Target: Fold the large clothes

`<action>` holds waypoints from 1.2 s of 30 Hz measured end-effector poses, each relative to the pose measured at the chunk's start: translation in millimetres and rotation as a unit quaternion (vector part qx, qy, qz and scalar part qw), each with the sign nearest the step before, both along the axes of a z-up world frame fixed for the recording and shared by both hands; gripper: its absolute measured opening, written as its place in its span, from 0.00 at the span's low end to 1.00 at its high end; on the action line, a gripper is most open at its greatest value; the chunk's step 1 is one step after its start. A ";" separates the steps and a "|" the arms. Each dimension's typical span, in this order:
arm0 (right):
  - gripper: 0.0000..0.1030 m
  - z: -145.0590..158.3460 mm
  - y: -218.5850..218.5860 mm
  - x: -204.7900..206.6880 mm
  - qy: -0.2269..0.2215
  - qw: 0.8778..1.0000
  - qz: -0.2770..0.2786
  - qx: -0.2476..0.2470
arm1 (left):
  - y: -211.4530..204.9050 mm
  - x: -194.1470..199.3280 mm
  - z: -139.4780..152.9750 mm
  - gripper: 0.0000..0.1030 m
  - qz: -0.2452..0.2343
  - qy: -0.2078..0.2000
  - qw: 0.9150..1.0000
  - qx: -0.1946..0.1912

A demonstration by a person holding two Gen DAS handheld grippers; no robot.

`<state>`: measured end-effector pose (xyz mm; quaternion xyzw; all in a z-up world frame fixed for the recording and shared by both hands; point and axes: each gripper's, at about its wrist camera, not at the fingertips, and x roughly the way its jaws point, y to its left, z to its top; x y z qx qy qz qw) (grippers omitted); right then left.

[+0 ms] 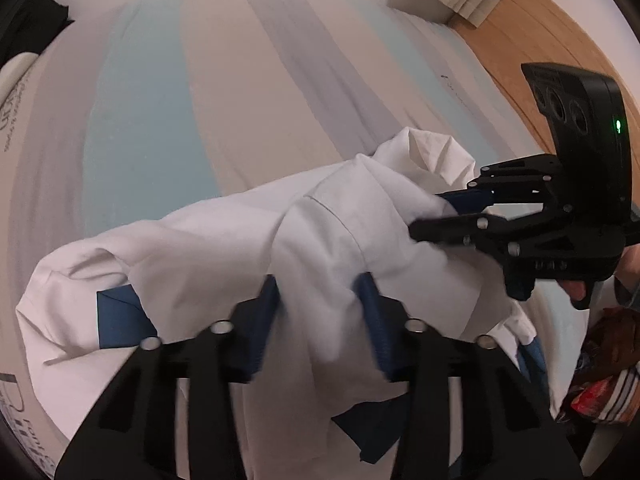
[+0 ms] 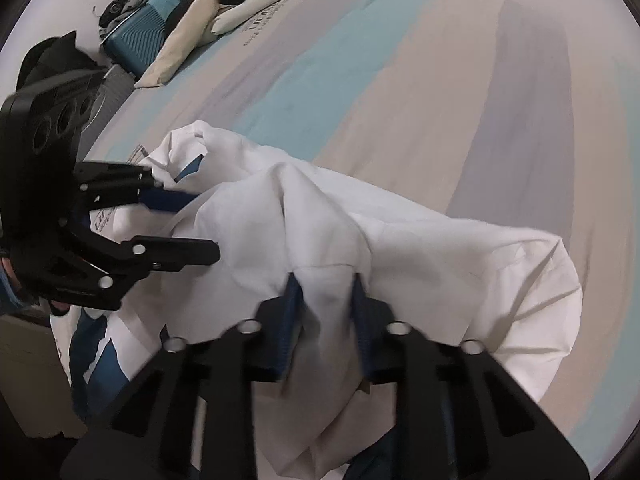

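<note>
Two tools pinch white shirt [image 1: 248, 240]. I hold left tool [image 1: 320, 320] and right tool [image 2: 326, 312] clamped on bunched cloth, lifted just above striped bed [image 1: 160, 120]. Risk: thin pinch slips if I pull apart hard. Shirt drops, bunches worse, fold goes crooked.

White garment bunched and lifted over the striped bed

The white garment [image 1: 248, 240] [image 2: 400, 264] is large, made of thin cloth with blue panels or lining showing at its lower folds. It hangs crumpled in a loose ridge, held up at two places along its upper edge, with a stitched seam running across the middle. One puffed end bulges outward; the rest drapes down toward the bedcover. It may be a shirt, though the bunching hides its cut.
</note>
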<state>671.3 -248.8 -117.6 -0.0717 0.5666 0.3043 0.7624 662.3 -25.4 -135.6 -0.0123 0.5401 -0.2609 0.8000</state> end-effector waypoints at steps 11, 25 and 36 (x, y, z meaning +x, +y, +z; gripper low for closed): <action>0.08 70.9 9.0 -88.8 -0.164 0.986 -0.008 -0.029 | 0.7 -60.4 47.5 0.10 0.026 -0.104 0.994 0.004; 0.08 21.2 23.4 -230.9 -0.208 0.970 0.037 -0.121 | -6.0 -194.0 0.7 0.10 0.047 -0.097 0.992 0.069; 0.33 -9.5 21.1 -245.0 -0.186 0.973 -0.002 -0.135 | 3.3 -211.2 -20.3 0.48 0.076 -0.067 0.991 0.083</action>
